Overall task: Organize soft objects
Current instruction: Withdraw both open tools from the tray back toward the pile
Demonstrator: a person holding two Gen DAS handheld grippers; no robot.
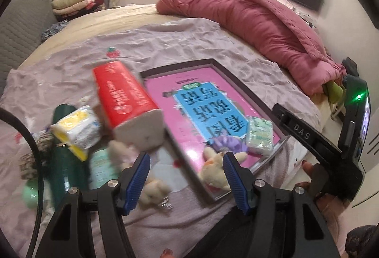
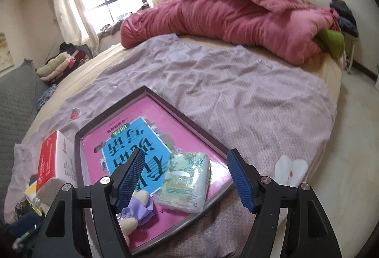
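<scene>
I had both grippers low over the bed (image 2: 260, 96), which was covered by a wrinkled lilac sheet (image 1: 165, 44).

Through the left wrist camera, farthest left lay a dark green bottle (image 1: 66, 163), with a yellow-and-white tissue pack (image 1: 75, 130) leaning over it. Next to that stood a red box (image 1: 123, 94), tilted, and a grey plush block (image 1: 139, 130) rested against its near end. A small beige plush bear (image 1: 154, 189) lay on the sheet just in front of my left gripper (image 1: 187, 177), whose blue pads were spread apart with nothing between them.

To the right of the bear sat the dark-framed tray (image 1: 239, 82), its floor covered by a pink book (image 1: 189, 101) with a blue panel. At the tray's near end lay a plush toy in a purple dress (image 1: 220, 151), partly hidden behind the gripper's right finger, and just beside it a green-and-white tissue pack (image 1: 259, 137).

From the right wrist camera, the red box (image 2: 49, 158) was left of the tray (image 2: 189, 120). My right gripper (image 2: 187, 179) hung above the tray's near corner, fingers wide apart and holding nothing. The green-and-white tissue pack (image 2: 187, 182) lay between them lower down, on the book (image 2: 132, 151); I could not tell whether either pad touched it. The plush toy (image 2: 137, 208) sat beneath the left finger. A rolled pink quilt (image 2: 225, 20) lay across the far side of the bed.
</scene>
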